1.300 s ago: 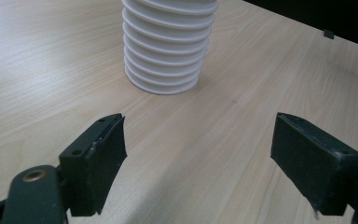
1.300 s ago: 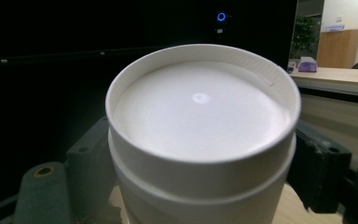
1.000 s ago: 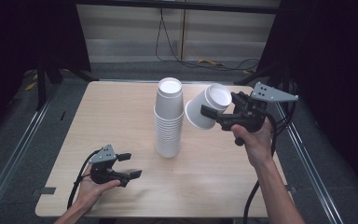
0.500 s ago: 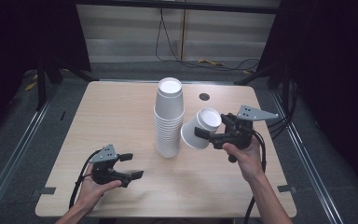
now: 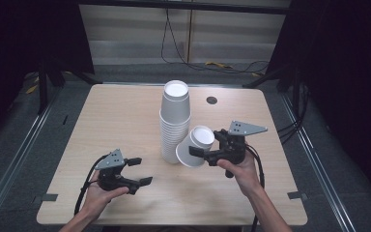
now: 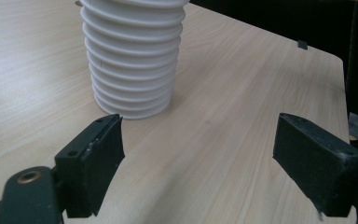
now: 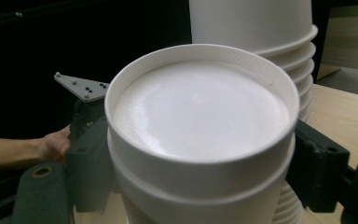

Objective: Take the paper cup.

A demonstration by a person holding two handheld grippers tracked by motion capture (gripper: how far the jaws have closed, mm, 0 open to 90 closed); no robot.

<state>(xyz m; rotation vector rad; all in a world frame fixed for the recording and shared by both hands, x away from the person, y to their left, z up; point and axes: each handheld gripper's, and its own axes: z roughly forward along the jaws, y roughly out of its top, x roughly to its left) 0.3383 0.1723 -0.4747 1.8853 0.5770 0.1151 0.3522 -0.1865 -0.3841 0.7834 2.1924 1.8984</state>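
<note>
Two nested white paper cups (image 7: 200, 135), light and easily crushed, gripped across the upper wall below the rim by the right gripper (image 5: 207, 153) beside the tall white cup stack (image 5: 174, 121); left gripper (image 5: 137, 171) parted, empty.

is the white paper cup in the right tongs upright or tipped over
Tipped. In the high view the white paper cup, clamped in the right tongs, leans toward the tall stack of white paper cups, base upward.

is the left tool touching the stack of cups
Apart. The left gripper view shows bare table between the left tool and the stack of cups.
</note>
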